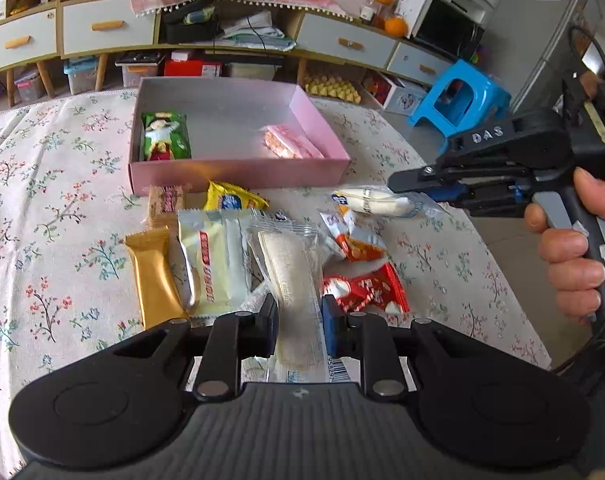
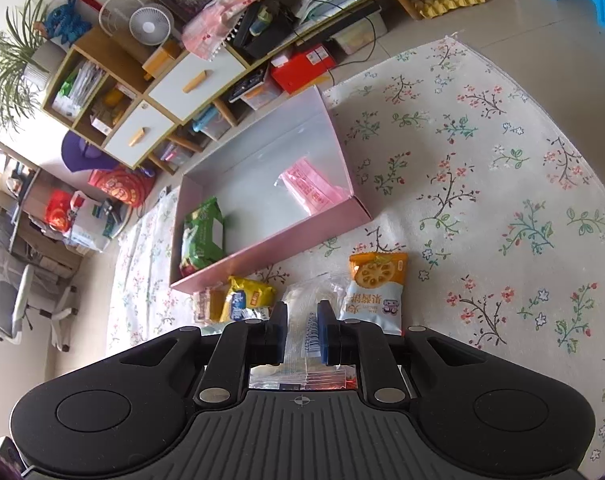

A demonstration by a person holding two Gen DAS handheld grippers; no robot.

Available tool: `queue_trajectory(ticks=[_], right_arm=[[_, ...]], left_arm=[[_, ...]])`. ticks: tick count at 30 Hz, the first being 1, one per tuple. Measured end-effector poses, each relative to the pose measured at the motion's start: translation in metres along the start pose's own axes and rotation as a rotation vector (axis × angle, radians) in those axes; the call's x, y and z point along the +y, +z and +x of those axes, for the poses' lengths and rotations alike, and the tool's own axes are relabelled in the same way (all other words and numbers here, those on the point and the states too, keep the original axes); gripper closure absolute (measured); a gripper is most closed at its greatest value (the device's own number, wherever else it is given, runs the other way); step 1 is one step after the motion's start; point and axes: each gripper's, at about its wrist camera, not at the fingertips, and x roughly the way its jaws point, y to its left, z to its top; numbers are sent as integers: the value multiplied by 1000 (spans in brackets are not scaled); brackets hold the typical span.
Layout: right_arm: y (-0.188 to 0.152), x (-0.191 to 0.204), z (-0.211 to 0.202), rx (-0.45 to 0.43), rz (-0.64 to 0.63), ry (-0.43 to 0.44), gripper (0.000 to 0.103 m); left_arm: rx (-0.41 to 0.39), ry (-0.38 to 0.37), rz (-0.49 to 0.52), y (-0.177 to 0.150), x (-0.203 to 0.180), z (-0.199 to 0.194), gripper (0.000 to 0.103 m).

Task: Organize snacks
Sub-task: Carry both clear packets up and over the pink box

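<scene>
Progress: two snacks in the pink box [image 1: 238, 174], a green packet [image 1: 165, 136] and a pink packet [image 1: 292, 142]. Pile [image 1: 262, 240] of roughly eight remains on the table [image 1: 42, 200]. My left hand-held gripper [image 1: 298, 326] straddles a clear-wrapped pastry [image 1: 288, 268], jaws part-open; right hand-held gripper [image 2: 302, 334] pinches a clear wrapper [image 2: 300, 320].

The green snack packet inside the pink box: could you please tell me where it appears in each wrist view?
Left wrist: green snack packet lies upper left of centre, in the box's left end.
Right wrist: green snack packet lies left of centre, in the box's lower-left end.
Shared landmark: the pink box.
</scene>
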Motion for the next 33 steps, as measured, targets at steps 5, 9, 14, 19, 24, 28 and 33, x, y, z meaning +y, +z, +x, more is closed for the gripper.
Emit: queue_trajectory(ticks=[5, 9, 14, 19, 24, 28, 33], right_arm=[[8, -1, -9, -26, 22, 31, 88], [16, -2, -14, -45, 44, 61, 88], [28, -2, -18, -63, 64, 103, 94], [32, 0, 4, -9, -28, 69, 91], [20, 3, 40, 37, -182, -129, 73], [10, 0, 63, 90, -243, -198, 68], [-6, 24, 66, 101, -361, -159, 68]], left_arm=[[-22, 11, -29, 11, 9, -2, 83], [-35, 23, -44, 21, 14, -2, 83], [-38, 32, -70, 37, 16, 4, 83], [-26, 44, -94, 44, 19, 13, 83], [-44, 68, -101, 44, 25, 8, 83], [-40, 75, -115, 44, 33, 7, 83], [-44, 72, -114, 47, 35, 5, 83]])
